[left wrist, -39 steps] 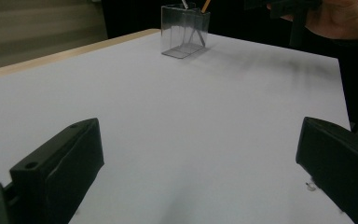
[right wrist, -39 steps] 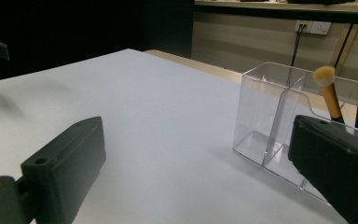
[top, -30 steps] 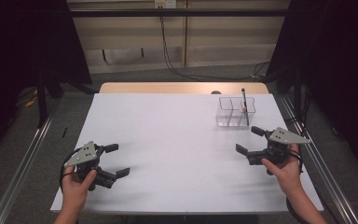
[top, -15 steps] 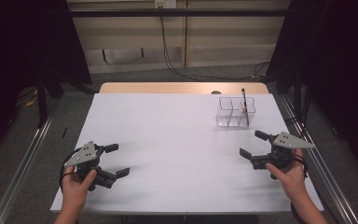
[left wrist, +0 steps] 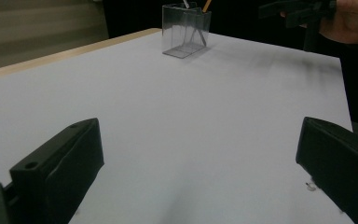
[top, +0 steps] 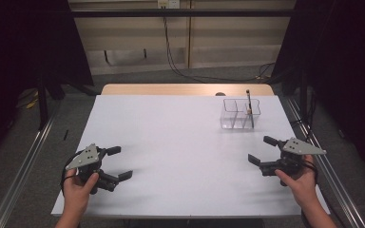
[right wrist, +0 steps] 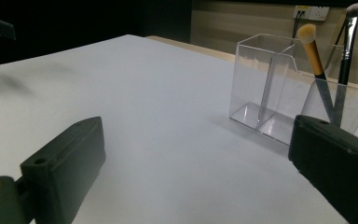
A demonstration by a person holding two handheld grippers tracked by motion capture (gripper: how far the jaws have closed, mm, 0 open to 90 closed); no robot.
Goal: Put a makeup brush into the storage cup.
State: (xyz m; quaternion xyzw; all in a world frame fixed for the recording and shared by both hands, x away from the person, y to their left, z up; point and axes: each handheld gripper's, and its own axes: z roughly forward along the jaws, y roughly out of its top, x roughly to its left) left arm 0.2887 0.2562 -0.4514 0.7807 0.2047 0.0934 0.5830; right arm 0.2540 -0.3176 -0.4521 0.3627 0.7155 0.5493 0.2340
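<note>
A clear acrylic organizer [top: 240, 114] with several compartments stands at the far right of the white table [top: 180, 133]. In its right-hand compartment lean a black-handled brush [right wrist: 347, 46] and an orange-handled brush with a tan tip [right wrist: 313, 51]. My left gripper [top: 120, 163] is held low over the near left of the table, open with nothing between its jaws. My right gripper [top: 261, 150] hovers open and empty near the right edge, a short way in front of the organizer [right wrist: 279, 88]. In the left gripper view the organizer [left wrist: 186, 30] is far off.
A wooden strip [top: 171, 89] runs along the table's far edge. Metal rails [top: 24, 161] lie on the floor on both sides. Cables hang down the back wall [top: 171, 52]. The table's right edge is close beside my right hand [top: 299, 183].
My right gripper has drifted slightly right and nearer to the person, still open. The left gripper has stayed put.
</note>
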